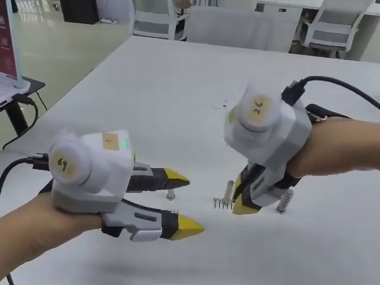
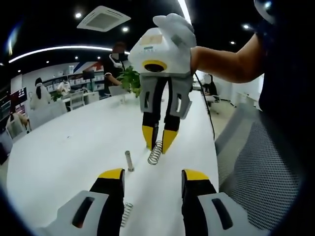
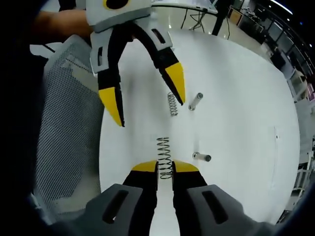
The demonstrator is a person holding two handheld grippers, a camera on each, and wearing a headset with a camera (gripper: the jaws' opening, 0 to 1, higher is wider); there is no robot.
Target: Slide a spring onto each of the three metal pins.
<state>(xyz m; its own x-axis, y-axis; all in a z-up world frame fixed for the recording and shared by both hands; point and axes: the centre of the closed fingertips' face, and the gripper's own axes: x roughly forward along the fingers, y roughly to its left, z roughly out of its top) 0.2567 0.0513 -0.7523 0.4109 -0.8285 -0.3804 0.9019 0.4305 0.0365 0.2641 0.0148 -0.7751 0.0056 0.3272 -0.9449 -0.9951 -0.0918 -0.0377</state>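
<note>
Spring (image 3: 164,152) was clamped between R gripper (image 3: 166,169) jaws, just beside upright pin (image 1: 230,187). Both visible pins were bare; task judged early. L gripper (image 1: 189,202) jaws stood apart, empty, left of that pin. Head view gave another spring (image 1: 285,200) right of it, pin inside unconfirmed. Right gripper view gave 2nd pin (image 3: 195,101) w/ loose spring (image 3: 172,104) alongside.

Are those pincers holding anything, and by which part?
The right gripper pinches a spring by one end; the left gripper holds nothing.
</note>
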